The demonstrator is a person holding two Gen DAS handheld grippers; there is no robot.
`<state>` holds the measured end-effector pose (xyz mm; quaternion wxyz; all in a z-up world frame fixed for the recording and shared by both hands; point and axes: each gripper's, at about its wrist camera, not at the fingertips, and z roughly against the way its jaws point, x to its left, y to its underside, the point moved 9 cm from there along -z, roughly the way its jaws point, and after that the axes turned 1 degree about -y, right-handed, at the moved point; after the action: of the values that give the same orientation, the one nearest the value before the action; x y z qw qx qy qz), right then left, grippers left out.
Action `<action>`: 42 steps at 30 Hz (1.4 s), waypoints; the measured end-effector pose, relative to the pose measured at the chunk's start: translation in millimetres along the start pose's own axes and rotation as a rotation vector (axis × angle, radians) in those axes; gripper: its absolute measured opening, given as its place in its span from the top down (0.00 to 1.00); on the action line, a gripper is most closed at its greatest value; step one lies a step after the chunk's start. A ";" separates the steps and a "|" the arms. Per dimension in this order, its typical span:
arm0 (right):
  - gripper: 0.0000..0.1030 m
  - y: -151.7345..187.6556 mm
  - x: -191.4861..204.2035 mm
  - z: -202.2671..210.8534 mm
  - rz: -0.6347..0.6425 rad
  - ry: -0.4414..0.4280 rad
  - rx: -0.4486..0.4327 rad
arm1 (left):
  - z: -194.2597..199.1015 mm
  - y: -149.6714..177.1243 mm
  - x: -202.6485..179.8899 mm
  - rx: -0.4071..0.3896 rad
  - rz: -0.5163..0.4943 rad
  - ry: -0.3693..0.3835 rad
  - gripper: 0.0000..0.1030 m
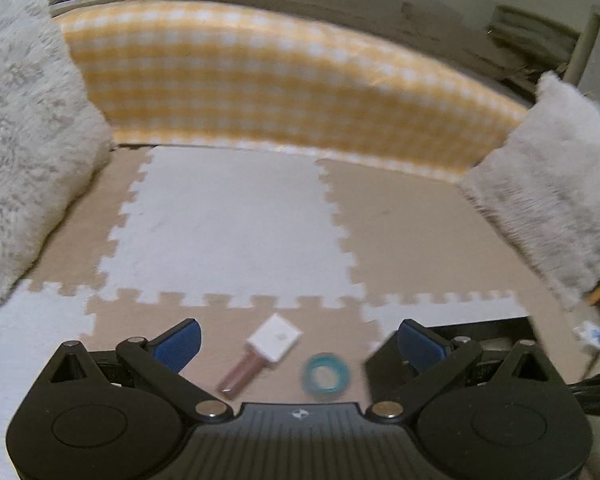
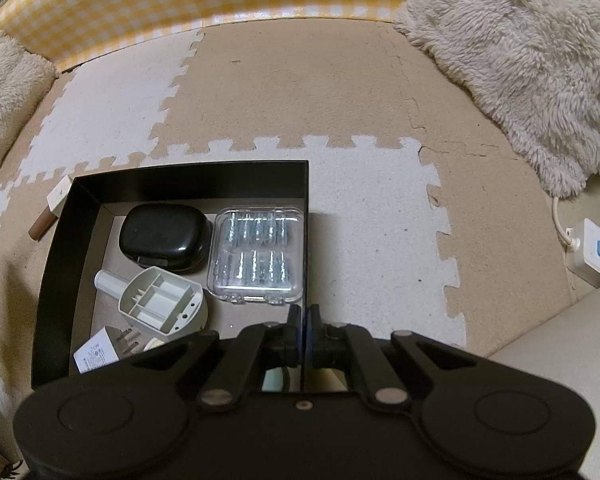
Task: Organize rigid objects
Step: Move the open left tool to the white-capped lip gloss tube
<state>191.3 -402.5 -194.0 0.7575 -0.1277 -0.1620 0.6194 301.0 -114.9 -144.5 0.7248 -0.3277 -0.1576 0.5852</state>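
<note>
My left gripper (image 1: 298, 344) stands open, its blue pads (image 1: 179, 345) spread wide with nothing between them. Below it on the floor mat (image 1: 228, 232) lie two loose items: a white block with a brown handle (image 1: 266, 350), lying slanted, and a teal tape ring (image 1: 325, 375), lying flat just beside it. The two appear apart, not touching. The left view is blurred, so finer detail on either item cannot be confirmed. A corner of the black tray (image 1: 384, 368) shows just to the right of the ring.

My right gripper (image 2: 303, 320) is closed on the right-hand wall of the black tray (image 2: 188, 170), the thin wall running between its pads. The tray rests on the floor mat (image 2: 340, 80).

Contents of the tray, as seen from the right wrist:
- a black rounded case (image 2: 165, 237) toward the far side;
- a clear plastic box (image 2: 257, 254) just beside the case, against the right wall;
- a pale grey half-round plastic part (image 2: 162, 307) nearer to me, overlapping a white cylinder (image 2: 109, 281);
- a white plug adapter (image 2: 104, 350) with metal prongs in the near left corner.

The white block with the brown handle (image 2: 54, 206) also shows in this view, outside the tray at its far left corner.

A yellow checked cushion (image 1: 280, 88) borders the far edge of the mat, with fluffy pillows (image 2: 520, 52) at either side. A white power strip (image 2: 594, 250) lies at the right.
</note>
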 end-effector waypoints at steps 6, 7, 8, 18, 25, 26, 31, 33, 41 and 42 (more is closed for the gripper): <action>0.97 -0.1 -0.1 0.1 0.000 0.000 0.001 | -24.7 14.5 22.6 0.042 -0.002 -0.065 0.00; 0.97 -0.1 -0.1 0.0 0.000 -0.001 0.001 | -28.0 17.5 24.5 0.050 0.004 -0.065 0.00; 0.97 0.2 0.0 -0.5 0.000 -0.001 0.003 | -31.4 20.7 26.6 0.060 0.009 -0.071 0.01; 0.97 0.4 0.1 -1.6 0.001 -0.004 0.007 | -67.3 42.8 31.7 0.096 -0.106 -0.074 0.49; 0.97 0.9 0.3 -3.8 0.001 -0.004 0.013 | -73.0 51.1 25.0 0.124 -0.201 -0.049 0.78; 0.97 0.7 0.3 -3.9 0.001 -0.004 0.013 | -72.1 52.5 23.9 0.134 -0.202 -0.045 0.80; 0.97 0.9 0.3 -3.6 0.000 -0.004 0.014 | -64.0 64.9 15.5 0.180 -0.228 -0.041 0.84; 0.97 0.9 0.3 -3.5 0.000 -0.004 0.014 | -58.8 71.5 12.2 0.199 -0.210 -0.033 0.84; 0.97 1.4 0.1 -3.3 0.000 -0.005 0.013 | -41.7 91.5 -8.3 0.265 -0.101 0.064 0.78; 0.97 1.4 0.2 -3.4 0.000 -0.005 0.013 | -40.6 93.4 -12.2 0.272 -0.102 0.074 0.78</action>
<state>191.5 -402.0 -197.6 0.7579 -0.1212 -0.1599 0.6208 253.0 -128.9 -234.1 0.7966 -0.2395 -0.0666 0.5510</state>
